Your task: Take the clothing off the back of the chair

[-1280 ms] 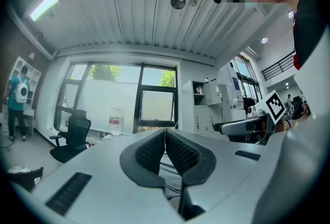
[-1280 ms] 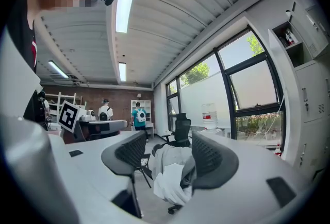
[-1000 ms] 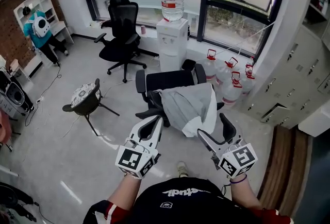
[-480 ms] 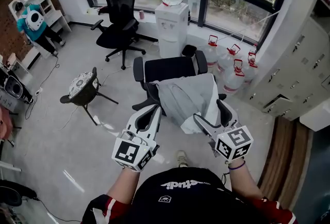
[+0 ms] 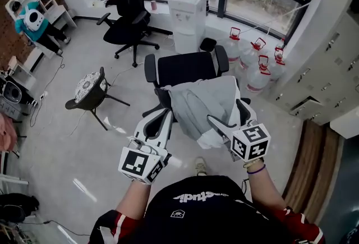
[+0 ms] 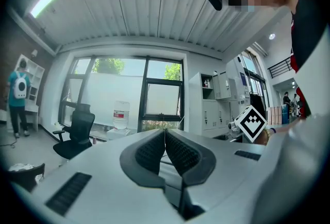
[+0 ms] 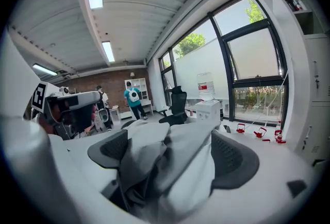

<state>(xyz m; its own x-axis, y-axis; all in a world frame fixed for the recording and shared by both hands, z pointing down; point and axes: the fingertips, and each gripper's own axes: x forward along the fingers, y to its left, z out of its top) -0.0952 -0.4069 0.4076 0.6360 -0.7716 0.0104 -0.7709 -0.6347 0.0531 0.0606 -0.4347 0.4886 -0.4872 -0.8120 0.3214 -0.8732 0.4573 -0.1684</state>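
Note:
A grey piece of clothing (image 5: 205, 108) hangs over the back of a black office chair (image 5: 185, 69) just ahead of me. My right gripper (image 5: 227, 113) has come up to the cloth's right side. Its jaws have just been opening and now stand wide. In the right gripper view the bunched grey clothing (image 7: 180, 166) lies between the two pads of the right gripper (image 7: 170, 151), which are not pressed on it. My left gripper (image 5: 161, 116) hovers beside the chair's left edge. The left gripper view shows the left gripper (image 6: 165, 133) with its pads together and nothing held.
Behind the chair stands a white water dispenser (image 5: 188, 18), with several water jugs (image 5: 255, 60) to its right. Another black office chair (image 5: 126, 10) and a small stool chair (image 5: 90, 91) stand to the left. Grey lockers (image 5: 331, 69) line the right wall. A person (image 5: 31, 21) stands far left.
Both grippers have moved forward toward the chair. The right gripper's jaws have spread wider and now straddle the edge of the grey clothing. The left gripper stays shut.

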